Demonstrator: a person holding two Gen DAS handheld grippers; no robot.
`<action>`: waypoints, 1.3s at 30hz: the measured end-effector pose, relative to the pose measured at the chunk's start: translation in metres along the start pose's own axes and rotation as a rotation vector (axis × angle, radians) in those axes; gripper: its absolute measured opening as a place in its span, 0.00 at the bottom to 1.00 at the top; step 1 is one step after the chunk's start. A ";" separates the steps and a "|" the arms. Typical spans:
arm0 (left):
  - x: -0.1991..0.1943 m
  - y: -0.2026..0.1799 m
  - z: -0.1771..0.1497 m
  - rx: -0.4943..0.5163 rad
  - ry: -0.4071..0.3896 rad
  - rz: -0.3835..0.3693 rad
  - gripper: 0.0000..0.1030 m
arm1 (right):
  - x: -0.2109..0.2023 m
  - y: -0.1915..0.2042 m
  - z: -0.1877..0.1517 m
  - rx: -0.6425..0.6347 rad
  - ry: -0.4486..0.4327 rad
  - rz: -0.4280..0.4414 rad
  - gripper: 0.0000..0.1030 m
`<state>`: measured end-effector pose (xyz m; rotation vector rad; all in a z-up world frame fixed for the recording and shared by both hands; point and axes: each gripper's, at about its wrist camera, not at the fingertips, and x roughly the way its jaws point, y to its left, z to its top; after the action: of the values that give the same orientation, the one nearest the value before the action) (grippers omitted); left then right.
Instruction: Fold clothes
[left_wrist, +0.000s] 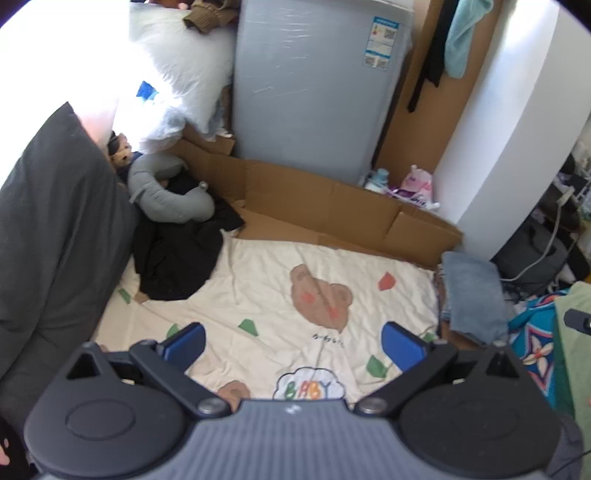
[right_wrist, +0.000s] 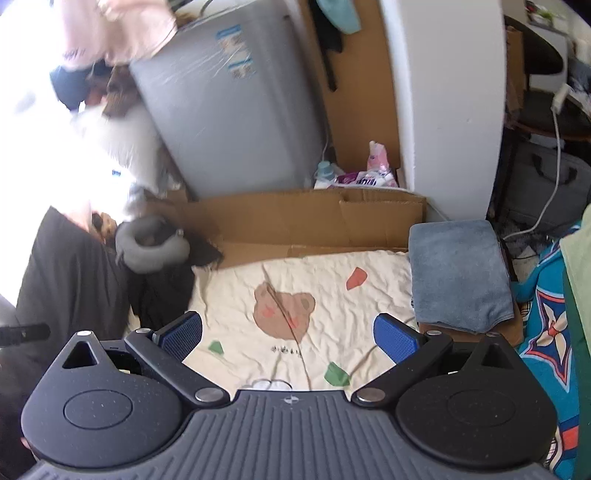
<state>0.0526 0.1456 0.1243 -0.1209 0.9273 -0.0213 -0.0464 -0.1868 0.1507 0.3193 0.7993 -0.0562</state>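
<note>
At the far left a dark grey cushion (left_wrist: 62, 221) leans beside a heap of black clothes (left_wrist: 177, 254), which lies on the left edge of the cream bear-print sheet (left_wrist: 258, 295). A grey neck pillow (left_wrist: 166, 195) rests on the far side of that heap. The left gripper (left_wrist: 293, 343) hovers above the sheet with its blue pads spread wide, holding nothing. Behind the sheet lies flattened cardboard (left_wrist: 314, 199), with a grey washing machine (left_wrist: 314, 85) standing beyond it. The right gripper (right_wrist: 288, 332) also hangs over the sheet, jaws wide apart and empty. Just right of it, a folded grey-blue towel (right_wrist: 458, 269) sits at the sheet's right edge, beside a blue patterned blanket (right_wrist: 546, 325).
</note>
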 end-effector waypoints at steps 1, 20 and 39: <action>0.002 0.001 -0.004 -0.009 -0.002 0.006 0.99 | 0.002 0.002 -0.004 -0.012 0.001 -0.002 0.99; 0.027 -0.019 -0.059 -0.037 -0.016 0.068 1.00 | 0.024 -0.005 -0.065 -0.065 0.034 -0.060 0.99; 0.041 -0.025 -0.088 -0.090 0.057 0.114 1.00 | 0.031 -0.003 -0.082 -0.137 0.088 -0.071 0.99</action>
<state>0.0080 0.1094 0.0418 -0.1507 0.9916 0.1234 -0.0827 -0.1630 0.0746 0.1641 0.8971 -0.0539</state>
